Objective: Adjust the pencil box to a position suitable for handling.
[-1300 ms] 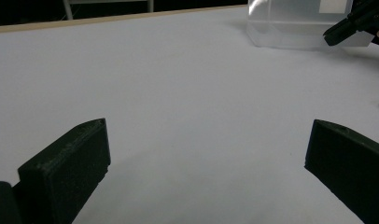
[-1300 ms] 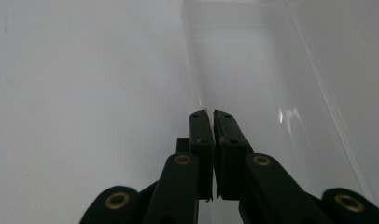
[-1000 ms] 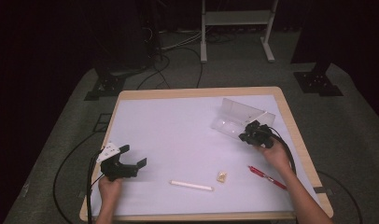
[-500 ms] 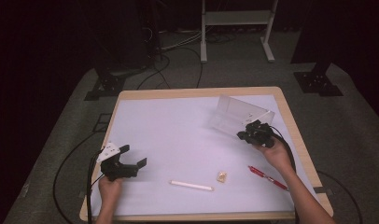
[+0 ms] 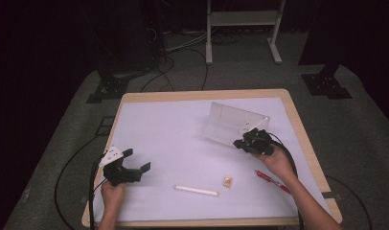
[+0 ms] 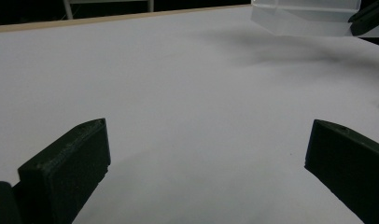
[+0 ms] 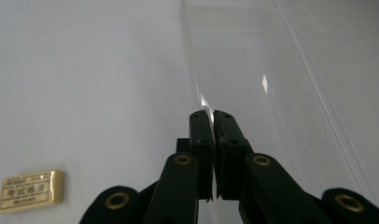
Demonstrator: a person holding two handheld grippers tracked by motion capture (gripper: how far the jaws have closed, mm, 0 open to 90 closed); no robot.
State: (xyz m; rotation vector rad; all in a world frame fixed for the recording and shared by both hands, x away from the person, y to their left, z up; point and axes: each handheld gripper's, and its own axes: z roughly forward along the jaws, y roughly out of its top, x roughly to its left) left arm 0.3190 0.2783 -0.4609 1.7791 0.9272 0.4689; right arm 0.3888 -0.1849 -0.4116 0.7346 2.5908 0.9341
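White-covered table (image 5: 173, 139), dark room. Right gripper (image 5: 252, 142) clamped on wall of clear plastic box (image 5: 231, 125), tilted, upper right of centre. Left gripper (image 5: 128, 168) lower left, jaws wide apart, nothing held.

Eraser (image 5: 226, 180) between stick (image 5: 196, 190), pen (image 5: 271, 179)

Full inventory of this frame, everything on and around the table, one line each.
Clear plastic box: 1, transparent, right half of table, tilted, one wall pinched by the right gripper.
White stick: 1, white, near front edge, centre.
Small tan eraser: 1, tan, just right of the stick.
Red pen: 1, red, front right, by the right forearm.
Table: 1, wooden rim under a white sheet.
White frame: 1, on the floor behind the table.
Left gripper: 1, black, front left, jaws open.
Right gripper: 1, black, shut on the box wall.
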